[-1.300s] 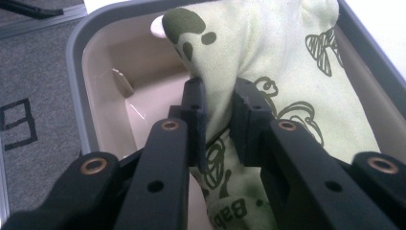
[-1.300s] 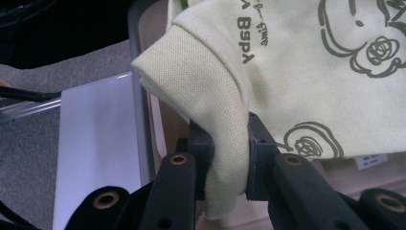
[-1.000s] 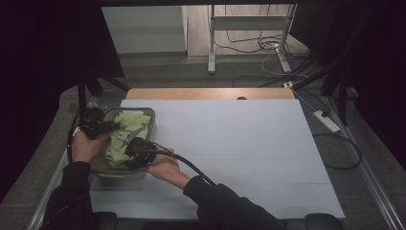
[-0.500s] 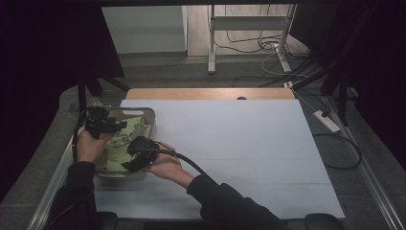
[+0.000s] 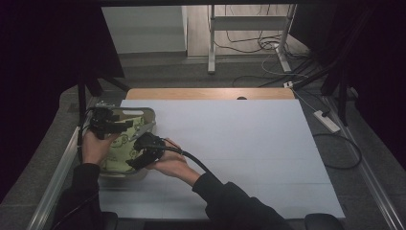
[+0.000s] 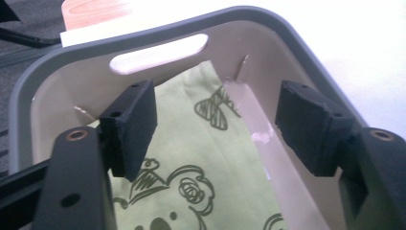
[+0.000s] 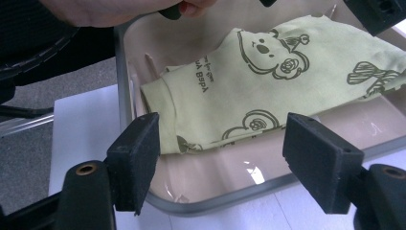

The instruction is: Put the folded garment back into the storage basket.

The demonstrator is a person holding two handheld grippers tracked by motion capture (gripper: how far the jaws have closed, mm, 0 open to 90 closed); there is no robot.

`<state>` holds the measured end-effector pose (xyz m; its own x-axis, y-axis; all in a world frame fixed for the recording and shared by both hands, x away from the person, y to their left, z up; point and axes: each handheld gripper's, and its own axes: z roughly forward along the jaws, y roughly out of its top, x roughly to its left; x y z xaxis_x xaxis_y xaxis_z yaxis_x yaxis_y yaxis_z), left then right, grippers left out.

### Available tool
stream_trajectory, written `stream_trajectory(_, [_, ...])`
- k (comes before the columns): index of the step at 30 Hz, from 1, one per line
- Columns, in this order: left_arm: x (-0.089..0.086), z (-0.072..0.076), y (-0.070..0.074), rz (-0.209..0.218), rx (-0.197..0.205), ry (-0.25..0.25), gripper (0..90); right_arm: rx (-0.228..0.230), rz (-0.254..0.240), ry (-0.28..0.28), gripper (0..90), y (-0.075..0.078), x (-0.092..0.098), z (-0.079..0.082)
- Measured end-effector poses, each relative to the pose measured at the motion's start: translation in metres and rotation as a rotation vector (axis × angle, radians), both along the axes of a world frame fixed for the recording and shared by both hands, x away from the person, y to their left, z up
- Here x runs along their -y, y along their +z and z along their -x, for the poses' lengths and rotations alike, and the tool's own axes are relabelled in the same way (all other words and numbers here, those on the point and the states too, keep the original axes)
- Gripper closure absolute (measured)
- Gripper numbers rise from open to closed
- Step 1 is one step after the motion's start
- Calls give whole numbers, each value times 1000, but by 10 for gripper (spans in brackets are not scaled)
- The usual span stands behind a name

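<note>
A folded light-green cloth point(image 7: 268, 91) printed with bears and butterflies lies inside a beige plastic bin point(image 7: 215, 191) with a grey rim. From above, the bin point(image 5: 148, 114) sits at the table's left edge, with the cloth point(image 5: 119, 151) showing inside it. My left gripper point(image 6: 215, 124) hangs open over the cloth point(image 6: 191, 158) near the bin's handle slot point(image 6: 160, 53), gripping nothing. Over the bin's near side my right gripper point(image 7: 222, 158) also stands open and empty. In the high view the left gripper point(image 5: 125, 125) is above the bin's far part and the right gripper point(image 5: 135, 165) at its near right.
A white sheet point(image 5: 249, 148) covers the table, and a wooden strip point(image 5: 206, 93) shows at the far edge. A power strip point(image 5: 327, 120) and cables lie on the floor to the right. A metal rail point(image 5: 57, 177) runs along the table's left side.
My left gripper has risen and moved a little toward the bin's far end. My right gripper has drawn slightly back to the bin's near side. The cloth lies flatter in the bin.
</note>
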<state>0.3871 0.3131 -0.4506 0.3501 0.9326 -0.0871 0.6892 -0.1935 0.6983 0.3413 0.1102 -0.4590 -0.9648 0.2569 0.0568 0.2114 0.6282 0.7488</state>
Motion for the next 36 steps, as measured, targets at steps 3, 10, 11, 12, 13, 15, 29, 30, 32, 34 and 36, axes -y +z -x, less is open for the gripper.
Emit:
stream_trajectory(3, [3,1,1,6,3,-6,268,-8,-3,-4,270,2,3,-1])
stream_trajectory(10, [7,4,1,35,2,-23,181,-18,1,-13,221,6,14,-5])
stream_trajectory(11, [7,5,1,38,1,-29,169,-21,0,-16,211,6,16,-6])
stream_trajectory(12, [8,5,1,39,0,-32,160,-21,1,-20,204,7,18,-6])
stream_trajectory(13, [9,6,0,40,1,-34,155,-26,-2,-22,196,7,20,-7])
stream_trajectory(15, [11,7,0,40,-4,-49,129,-39,-2,-22,184,7,23,-8])
stream_trajectory(29, [27,17,2,70,21,-98,37,-33,41,-20,74,8,44,-13])
stream_trajectory(30, [28,17,2,71,25,-99,34,-37,35,-20,73,8,45,-13])
stream_trajectory(32, [31,19,2,72,31,-105,24,-45,30,-20,68,9,49,-14])
stream_trajectory(34, [33,20,1,72,32,-110,18,-51,29,-24,63,10,54,-15])
stream_trajectory(36, [35,21,1,69,34,-116,12,-47,29,-24,56,11,58,-16])
